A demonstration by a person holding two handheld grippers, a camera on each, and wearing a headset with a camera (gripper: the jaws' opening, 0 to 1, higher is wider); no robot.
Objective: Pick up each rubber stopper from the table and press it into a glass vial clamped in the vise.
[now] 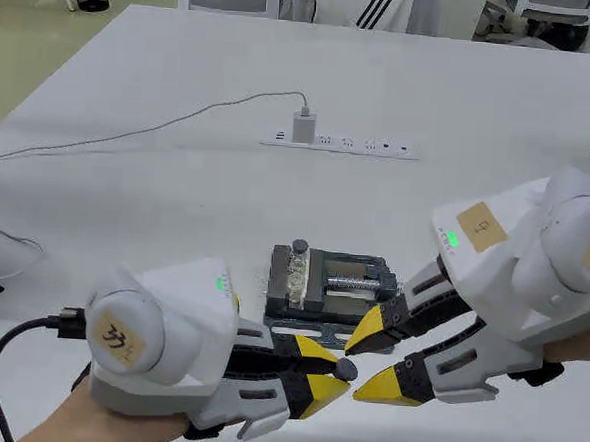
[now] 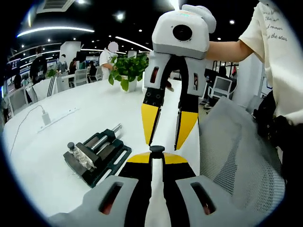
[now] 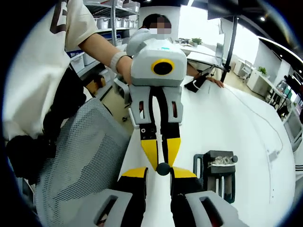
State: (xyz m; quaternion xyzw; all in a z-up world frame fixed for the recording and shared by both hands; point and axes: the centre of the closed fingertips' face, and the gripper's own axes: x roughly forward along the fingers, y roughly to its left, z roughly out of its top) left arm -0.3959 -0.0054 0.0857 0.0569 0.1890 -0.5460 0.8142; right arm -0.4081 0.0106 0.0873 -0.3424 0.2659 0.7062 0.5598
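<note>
head view, stopper: a dark stopper is sitting pinched at the tips of the left hand-held gripper, above the surface.
head view, right hand-held gripper: the right hand-held gripper is pointing tip to tip at the left one, with its jaws standing apart. the stopper is lying just off its tips, in line with the gap.
head view, vise: the vise is lying just beyond both sets of tips and is gripping the vial. a dark cap is showing at the vial's far end.
left gripper view, grip: the jaws are closing together on the stopper's stem, with the head poking out towards the open yellow tips opposite.
right gripper view, gap: the stopper is sitting between this hand-held gripper's own spread tips, not touching either, so a straight squeeze is looking like the coming move.
right gripper view, hard to tell: it is unclear whether the vial is standing or lying along the vise, and how many there are.
</note>
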